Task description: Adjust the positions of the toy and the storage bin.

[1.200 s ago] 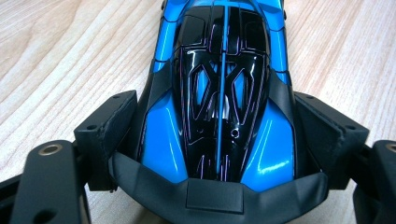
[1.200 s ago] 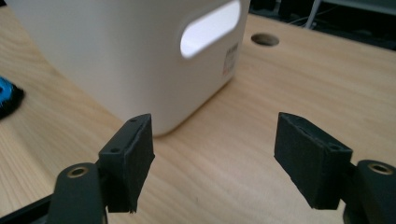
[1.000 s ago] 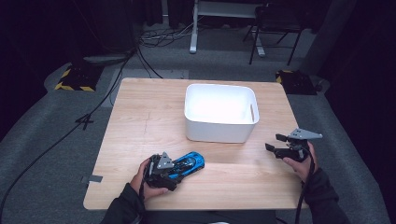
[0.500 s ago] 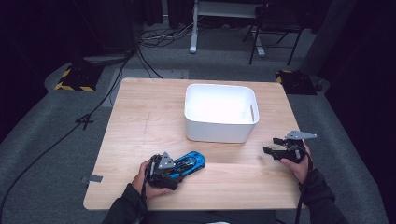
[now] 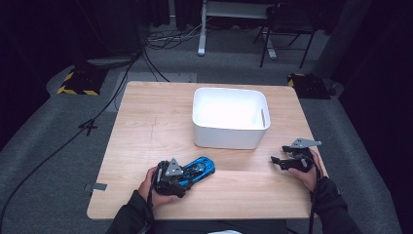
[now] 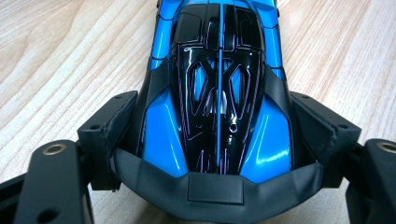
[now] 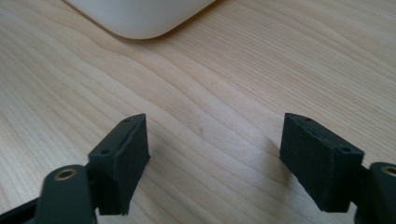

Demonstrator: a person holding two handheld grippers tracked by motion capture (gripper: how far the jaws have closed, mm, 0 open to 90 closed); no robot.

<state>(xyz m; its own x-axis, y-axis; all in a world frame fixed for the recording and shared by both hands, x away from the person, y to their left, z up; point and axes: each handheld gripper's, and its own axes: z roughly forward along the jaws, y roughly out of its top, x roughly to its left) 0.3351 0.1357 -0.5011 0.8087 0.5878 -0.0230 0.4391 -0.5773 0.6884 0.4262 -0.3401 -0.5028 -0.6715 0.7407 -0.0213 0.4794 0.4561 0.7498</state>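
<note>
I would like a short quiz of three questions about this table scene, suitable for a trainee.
1. True or false: the left gripper has its jaws closed on the blue toy car.
2. What stands on the wooden table beyond the car? A) a white bin B) a red bowl C) a glass jar
3. Fill in: the right gripper has its jaws ____, with only bare wood between them.

Key
1. True: both pads press on the car's sides in the left gripper view.
2. A: the white bin is the container there, and nothing can be seen inside it.
3. open
</note>
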